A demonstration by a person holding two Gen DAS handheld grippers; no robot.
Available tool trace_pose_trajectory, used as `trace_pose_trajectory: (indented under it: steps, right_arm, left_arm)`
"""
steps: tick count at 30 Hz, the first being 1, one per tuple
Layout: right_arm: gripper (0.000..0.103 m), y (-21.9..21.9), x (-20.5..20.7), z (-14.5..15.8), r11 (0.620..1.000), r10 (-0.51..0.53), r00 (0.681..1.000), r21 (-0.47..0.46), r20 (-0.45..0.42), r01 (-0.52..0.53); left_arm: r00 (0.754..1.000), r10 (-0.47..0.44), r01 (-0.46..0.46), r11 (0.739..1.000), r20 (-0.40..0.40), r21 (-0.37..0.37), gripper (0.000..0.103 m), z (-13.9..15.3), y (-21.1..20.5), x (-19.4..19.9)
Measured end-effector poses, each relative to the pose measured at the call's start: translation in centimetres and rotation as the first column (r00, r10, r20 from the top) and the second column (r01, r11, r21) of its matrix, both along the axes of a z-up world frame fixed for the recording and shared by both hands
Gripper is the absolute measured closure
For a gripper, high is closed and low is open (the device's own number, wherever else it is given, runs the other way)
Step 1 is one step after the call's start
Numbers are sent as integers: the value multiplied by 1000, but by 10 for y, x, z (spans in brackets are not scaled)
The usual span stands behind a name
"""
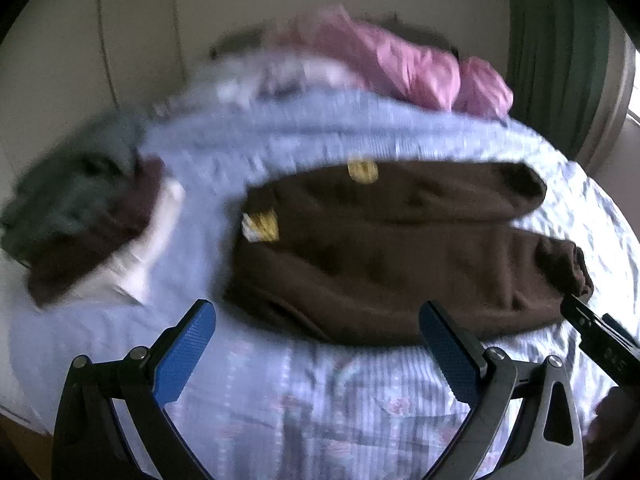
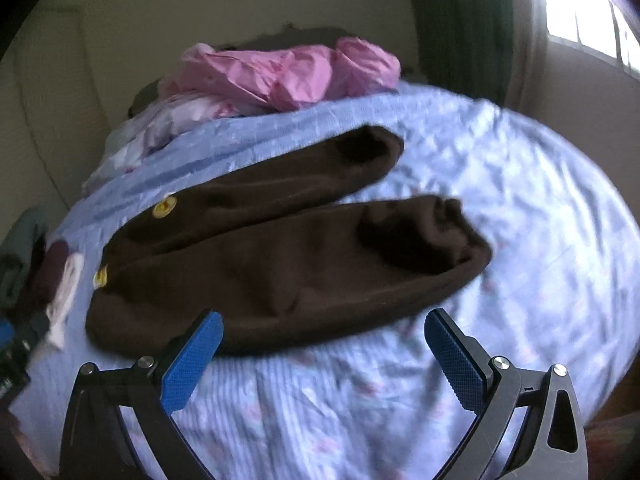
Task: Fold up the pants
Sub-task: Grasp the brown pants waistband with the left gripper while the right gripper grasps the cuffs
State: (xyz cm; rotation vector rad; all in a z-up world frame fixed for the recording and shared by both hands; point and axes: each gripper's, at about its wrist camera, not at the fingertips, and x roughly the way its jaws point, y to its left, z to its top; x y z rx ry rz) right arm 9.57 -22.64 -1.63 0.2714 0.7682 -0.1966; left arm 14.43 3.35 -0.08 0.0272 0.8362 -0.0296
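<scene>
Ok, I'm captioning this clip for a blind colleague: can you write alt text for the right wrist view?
Brown pants lie flat on a blue patterned bedspread, their two legs spread apart and pointing right. The open right gripper hovers at the near edge of the pants, holding nothing. A crumpled pink cloth sits at the far side of the bed, with a window beyond.

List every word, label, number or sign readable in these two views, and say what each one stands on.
None can be read.
Yellow patches on the brown pants: any lettering is too blurred to tell.
Pale marks on the right gripper's black body, seen in the left wrist view: too small and blurred.
Blue bedspread: pattern only, no text.
</scene>
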Motion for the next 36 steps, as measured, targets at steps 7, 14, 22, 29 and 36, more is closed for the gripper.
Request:
trace_pose_trajectory:
  steps: [7,14,22,29,36]
  right_arm:
    - [1,-4,38,-40,998,-51,994,40,-93,55]
    - [3,-16,55,-70,983,-68,989,162,-132,89]
    - [12,-28,67,-97,967,-88,982,223,-168,125]
    - [46,-30,69,-97,973,-94,989,199,-114,116]
    - [85,-50,63,-89,943,-84,994,317,-72,103]
  left_arm:
    - [976,63,-84,992,-210,-90,0,-45,8,42]
    - [939,184,-238,958,-292,-159,0,-69,31,65]
    - [866,205,-338,912,-457,-231,1,-109,35,76]
    - [896,215,-347,885,-388,-312,56,-101,29,65]
    - [937,191,-286,902,-294,-323,79,-74,30,50]
